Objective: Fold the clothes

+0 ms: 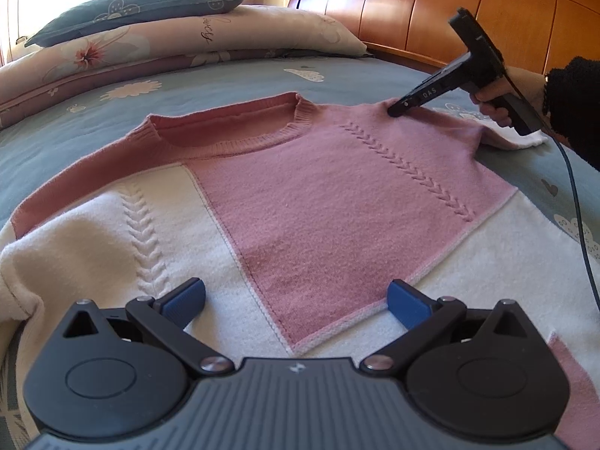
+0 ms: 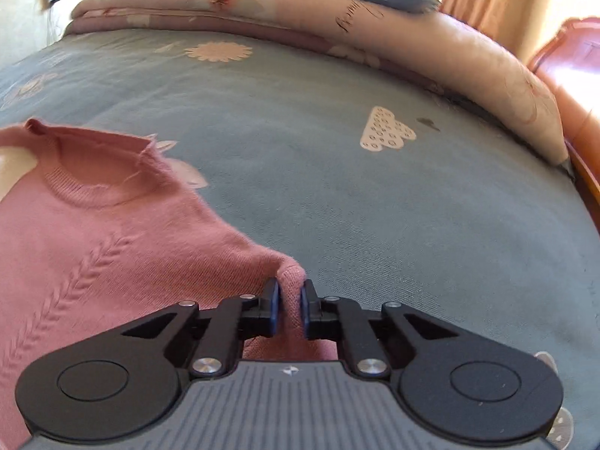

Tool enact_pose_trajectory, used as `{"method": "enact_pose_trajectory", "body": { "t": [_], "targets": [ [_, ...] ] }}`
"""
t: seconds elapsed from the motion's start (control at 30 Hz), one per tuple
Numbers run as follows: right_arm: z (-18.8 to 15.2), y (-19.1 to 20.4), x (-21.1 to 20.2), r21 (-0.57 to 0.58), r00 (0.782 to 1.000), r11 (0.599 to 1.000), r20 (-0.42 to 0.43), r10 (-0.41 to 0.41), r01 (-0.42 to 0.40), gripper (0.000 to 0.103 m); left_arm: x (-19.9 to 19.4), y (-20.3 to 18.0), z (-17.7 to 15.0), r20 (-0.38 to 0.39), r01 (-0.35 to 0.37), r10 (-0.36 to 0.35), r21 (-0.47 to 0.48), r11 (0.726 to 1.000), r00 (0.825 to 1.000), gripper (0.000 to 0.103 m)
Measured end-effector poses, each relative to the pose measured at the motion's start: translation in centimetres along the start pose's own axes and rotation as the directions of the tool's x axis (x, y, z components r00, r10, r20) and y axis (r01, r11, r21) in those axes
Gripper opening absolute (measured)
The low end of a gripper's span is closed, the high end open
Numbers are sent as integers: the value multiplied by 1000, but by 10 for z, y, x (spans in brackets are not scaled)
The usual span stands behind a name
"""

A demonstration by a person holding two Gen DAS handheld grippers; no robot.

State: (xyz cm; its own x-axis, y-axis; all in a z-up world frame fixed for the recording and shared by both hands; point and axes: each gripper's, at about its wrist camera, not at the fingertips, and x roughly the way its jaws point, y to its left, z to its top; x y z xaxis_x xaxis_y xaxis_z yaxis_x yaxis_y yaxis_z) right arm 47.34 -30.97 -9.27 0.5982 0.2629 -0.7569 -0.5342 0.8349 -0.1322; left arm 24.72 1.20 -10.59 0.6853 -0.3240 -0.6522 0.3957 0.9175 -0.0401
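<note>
the bed (image 1: 232, 86) carries everything, its blue-grey cover running to a wooden headboard (image 1: 431, 11) at 1 o'clock in the left wrist view. the sweater (image 1: 300, 195), pink and cream, lies flat and face up on it, its long axis running from the hem at 6 o'clock to the neckline (image 1: 240, 131) at 11 o'clock. its shoulder at 2 o'clock is the part the fold turns on, and the right gripper (image 2: 289, 302) is the nearer of the 2: it sits on that shoulder edge, jaws drawn narrow and pinching a raised ridge of pink knit between the pads. from there the sweater body spreads toward 9 o'clock in the right wrist view, so a fold would likely carry the shoulder that way. the left gripper (image 1: 296, 300) hangs above the cream lower body near 6 o'clock, jaws spread wide, holding nothing; whether its fingertips brush the knit i cannot tell.
</note>
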Motion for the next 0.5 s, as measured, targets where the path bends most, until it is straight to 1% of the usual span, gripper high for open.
{"method": "enact_pose_trajectory", "body": {
  "t": [0.03,0.1,0.13,0.17,0.27,0.37,0.43,0.47,0.5],
  "targets": [
    [0,-1,5,7,1000,1000,-11,0,0,15,0,0,0,1,1,-1,-1,1000,1000,102],
    [-4,-4,-1,59,1000,998,9,-25,25,24,0,0,0,1,3,-3,-2,1000,1000,102],
    [-6,-6,-4,85,999,996,19,-39,37,37,0,1,-1,2,3,-3,-2,1000,1000,102],
    [-7,-7,-11,109,998,992,27,-62,58,44,-1,1,-1,2,4,-4,-2,1000,1000,102],
    [-12,-5,-45,142,991,984,69,-116,106,44,0,1,-1,2,3,-3,-1,1000,1000,102],
    [-27,3,-77,200,992,978,97,-74,54,44,-1,0,-1,2,0,0,1,1000,1000,102],
    [-44,9,-87,233,995,972,92,-42,19,44,0,0,0,1,-1,1,0,1000,1000,102],
    [-54,11,-88,248,997,969,76,-30,11,44,0,0,0,1,-1,1,0,1000,1000,102],
    [-64,12,-85,256,998,967,48,-35,22,44,0,0,0,1,-1,1,0,1000,1000,102]
  ]
}}
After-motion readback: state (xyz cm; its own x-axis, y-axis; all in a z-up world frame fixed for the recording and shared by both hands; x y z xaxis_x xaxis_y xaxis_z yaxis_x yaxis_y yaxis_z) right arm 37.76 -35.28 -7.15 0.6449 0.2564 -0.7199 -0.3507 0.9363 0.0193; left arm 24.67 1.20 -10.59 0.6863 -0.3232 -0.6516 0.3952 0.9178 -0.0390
